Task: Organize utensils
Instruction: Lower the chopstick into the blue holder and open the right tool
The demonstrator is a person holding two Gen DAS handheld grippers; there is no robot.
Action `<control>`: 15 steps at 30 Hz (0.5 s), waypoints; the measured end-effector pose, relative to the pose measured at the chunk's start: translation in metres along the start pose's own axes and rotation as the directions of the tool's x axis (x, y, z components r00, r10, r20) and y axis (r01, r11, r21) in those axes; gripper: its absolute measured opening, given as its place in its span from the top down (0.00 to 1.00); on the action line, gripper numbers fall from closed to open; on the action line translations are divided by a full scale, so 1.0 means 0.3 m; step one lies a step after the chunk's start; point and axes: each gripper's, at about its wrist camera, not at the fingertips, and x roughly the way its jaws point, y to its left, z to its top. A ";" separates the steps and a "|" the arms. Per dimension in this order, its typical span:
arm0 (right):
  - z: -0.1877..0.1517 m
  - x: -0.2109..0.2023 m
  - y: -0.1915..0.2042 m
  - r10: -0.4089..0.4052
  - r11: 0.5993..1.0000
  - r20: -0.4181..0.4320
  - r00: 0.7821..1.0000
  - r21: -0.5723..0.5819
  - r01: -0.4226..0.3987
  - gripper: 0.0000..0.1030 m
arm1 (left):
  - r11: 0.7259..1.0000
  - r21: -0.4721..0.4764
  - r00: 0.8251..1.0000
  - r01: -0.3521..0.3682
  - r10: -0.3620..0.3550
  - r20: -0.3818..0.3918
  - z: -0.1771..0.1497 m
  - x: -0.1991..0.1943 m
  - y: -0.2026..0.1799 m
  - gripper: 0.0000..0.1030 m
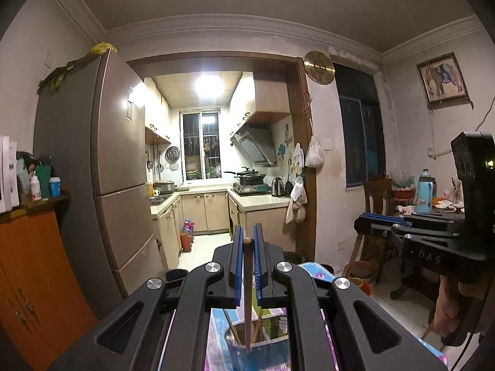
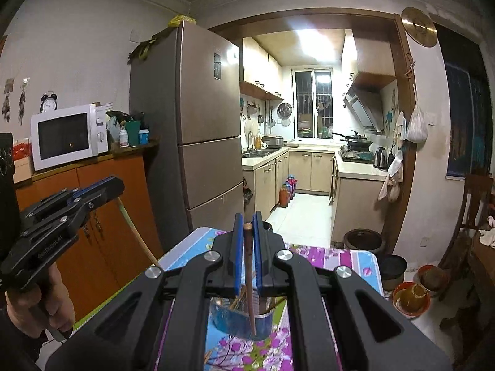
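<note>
In the left wrist view, the left gripper [image 1: 246, 241] sits at bottom centre, its blue pads pinched on the top of a brown wooden chopstick [image 1: 247, 293] that hangs almost straight down. The stick's lower end dips toward a blue metal-rimmed utensil cup [image 1: 263, 352] at the bottom edge, which already holds other chopsticks. The cup stands on a floral tablecloth [image 1: 315, 273]. At the right edge the other tool shows side-on, jaws pressed together.

In the right wrist view, the right gripper [image 2: 246, 232] likewise clamps a dark brown chopstick [image 2: 250, 284] near its top; the stick slants down so its tip crosses the cup [image 2: 229, 318] at lower centre, apparently outside its front wall. At the left edge the left gripper appears, gripped by a hand [image 2: 37, 306], with its pale stick trailing down.

Judging from this, each stick is mid-transfer, either drawn from or bound for the cup. The next move calls for keeping both sticks vertical and clear of each other over the narrow mouth.
</note>
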 end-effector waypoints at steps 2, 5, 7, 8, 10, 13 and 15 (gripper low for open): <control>0.041 0.034 -0.012 0.000 1.000 -0.003 1.000 0.001 0.000 0.95 | 1.000 -0.004 1.000 -0.005 0.005 -0.005 0.034 0.040 0.010 0.92; 0.085 0.077 -0.029 0.006 1.000 -0.003 1.000 0.008 -0.006 0.95 | 1.000 -0.018 1.000 -0.015 0.015 -0.008 0.062 0.097 0.030 0.93; 0.104 0.103 -0.036 0.006 1.000 0.000 1.000 0.009 -0.006 0.95 | 1.000 -0.027 1.000 -0.017 0.016 -0.014 0.066 0.132 0.042 0.93; 0.110 0.115 -0.038 0.007 1.000 -0.002 1.000 0.011 -0.007 0.95 | 0.999 -0.029 1.000 -0.019 0.019 -0.021 0.064 0.156 0.045 0.93; 0.114 0.158 -0.047 0.010 1.000 -0.011 1.000 0.013 -0.009 0.95 | 0.999 -0.029 0.999 -0.020 0.019 -0.040 0.055 0.198 0.049 0.93; 0.098 0.215 -0.054 0.012 1.000 -0.033 0.999 0.016 -0.011 0.95 | 0.999 -0.026 0.997 -0.023 0.021 -0.077 0.022 0.271 0.052 0.93; 0.077 0.257 -0.060 0.015 1.000 -0.052 0.999 0.018 -0.014 0.95 | 0.999 -0.029 0.996 -0.023 0.020 -0.092 0.005 0.304 0.060 0.93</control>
